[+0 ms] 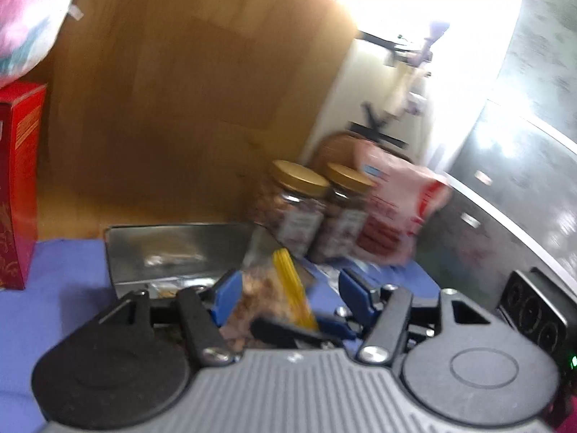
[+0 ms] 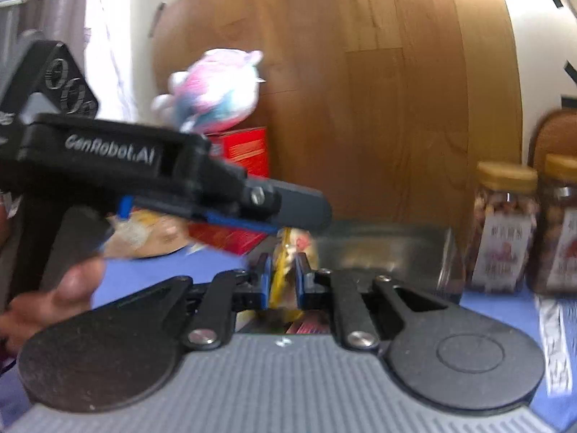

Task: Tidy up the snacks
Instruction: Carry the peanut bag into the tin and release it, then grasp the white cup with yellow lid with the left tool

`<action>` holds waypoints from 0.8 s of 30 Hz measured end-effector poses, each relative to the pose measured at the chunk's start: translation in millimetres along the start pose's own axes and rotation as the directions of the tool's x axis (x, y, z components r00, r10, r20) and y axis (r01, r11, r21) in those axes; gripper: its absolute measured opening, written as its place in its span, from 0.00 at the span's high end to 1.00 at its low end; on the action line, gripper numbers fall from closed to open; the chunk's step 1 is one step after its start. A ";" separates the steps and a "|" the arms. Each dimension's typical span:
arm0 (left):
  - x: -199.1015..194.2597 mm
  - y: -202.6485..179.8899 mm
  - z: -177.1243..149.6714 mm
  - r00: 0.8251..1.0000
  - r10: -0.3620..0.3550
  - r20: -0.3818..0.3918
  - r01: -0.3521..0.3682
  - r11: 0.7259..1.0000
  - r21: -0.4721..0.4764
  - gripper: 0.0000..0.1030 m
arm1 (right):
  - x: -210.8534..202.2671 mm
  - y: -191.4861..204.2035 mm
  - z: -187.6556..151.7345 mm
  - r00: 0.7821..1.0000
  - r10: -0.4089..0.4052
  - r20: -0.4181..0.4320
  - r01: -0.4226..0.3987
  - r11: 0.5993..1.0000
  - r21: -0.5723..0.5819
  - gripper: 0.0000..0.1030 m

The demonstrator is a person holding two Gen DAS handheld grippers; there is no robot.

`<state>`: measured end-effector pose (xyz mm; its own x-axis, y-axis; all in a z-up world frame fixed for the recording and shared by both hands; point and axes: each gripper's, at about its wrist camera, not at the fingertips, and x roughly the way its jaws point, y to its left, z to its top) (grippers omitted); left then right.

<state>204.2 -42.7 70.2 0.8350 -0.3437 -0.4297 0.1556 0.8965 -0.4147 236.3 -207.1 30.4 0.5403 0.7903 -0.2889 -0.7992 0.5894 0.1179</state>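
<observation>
A small clear snack bag with a yellow strip (image 2: 283, 274) is pinched between the blue pads of my right gripper (image 2: 283, 278), in front of a shallow metal tray (image 2: 378, 245). In the left wrist view the same bag (image 1: 274, 288) lies between the spread blue pads of my left gripper (image 1: 288, 288), which is open, and the right gripper's dark finger (image 1: 285, 330) crosses below it. The left gripper's body (image 2: 108, 166) shows at the left of the right wrist view. The metal tray (image 1: 173, 252) sits just beyond.
Two gold-lidded jars of nuts (image 1: 299, 209) (image 2: 505, 227) and a pink snack packet (image 1: 396, 209) stand to the right. A red box (image 1: 18, 187) (image 2: 245, 151) with a plush toy (image 2: 212, 90) on it stands left. A wooden board (image 2: 360, 90) backs the blue cloth (image 1: 65, 270).
</observation>
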 end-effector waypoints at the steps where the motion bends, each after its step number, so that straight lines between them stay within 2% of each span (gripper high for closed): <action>1: 6.0 7.4 2.7 1.000 0.024 -0.001 -0.024 0.999 -0.026 0.41 | 13.6 -4.1 3.8 1.000 -0.016 -0.017 0.016 1.000 0.006 0.80; 4: 13.2 27.2 1.3 0.999 0.045 -0.013 -0.047 0.991 -0.122 0.41 | 35.0 -14.5 9.3 0.998 -0.059 -0.039 0.060 0.998 0.025 0.71; 8: -4.0 40.2 -9.5 0.998 0.041 0.036 -0.034 0.985 -0.172 0.32 | 46.6 -25.7 12.1 0.987 -0.149 -0.059 0.151 0.988 0.034 0.72; 10: -10.0 43.9 -12.8 0.998 0.047 0.044 -0.038 0.981 -0.188 0.32 | 59.6 -27.5 11.9 0.969 -0.221 -0.112 0.220 0.975 -0.014 0.72; 12: -15.9 48.8 -16.8 0.998 0.049 0.042 -0.039 0.977 -0.208 0.32 | 62.1 -29.5 10.2 0.958 -0.257 -0.126 0.256 0.966 -0.031 0.72; 16: -28.3 49.5 -27.5 0.998 0.047 0.048 -0.036 0.977 -0.211 0.32 | 28.7 -37.4 10.0 0.977 -0.200 -0.072 0.205 0.976 0.077 0.71; 19: -40.7 52.6 -40.9 0.997 0.062 0.047 -0.051 0.976 -0.210 0.32 | -6.7 -31.0 1.5 0.991 -0.128 -0.035 0.131 0.984 0.123 0.71; 21: -48.6 59.1 -51.9 0.996 0.084 0.038 -0.074 0.973 -0.221 0.32 | -17.6 -26.3 -7.0 0.996 -0.073 -0.047 0.079 0.986 0.144 0.70; 24: -53.8 70.7 -67.1 0.989 0.147 0.014 -0.140 0.964 -0.227 0.32 | -19.9 -16.5 -23.2 0.992 0.029 -0.121 -0.004 0.980 0.199 0.69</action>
<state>134.9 20.4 10.2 0.8562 -0.2041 -0.4746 -0.0865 0.8490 -0.5213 232.6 -236.4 12.2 0.4811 0.7809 -0.3985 -0.7329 0.6077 0.3060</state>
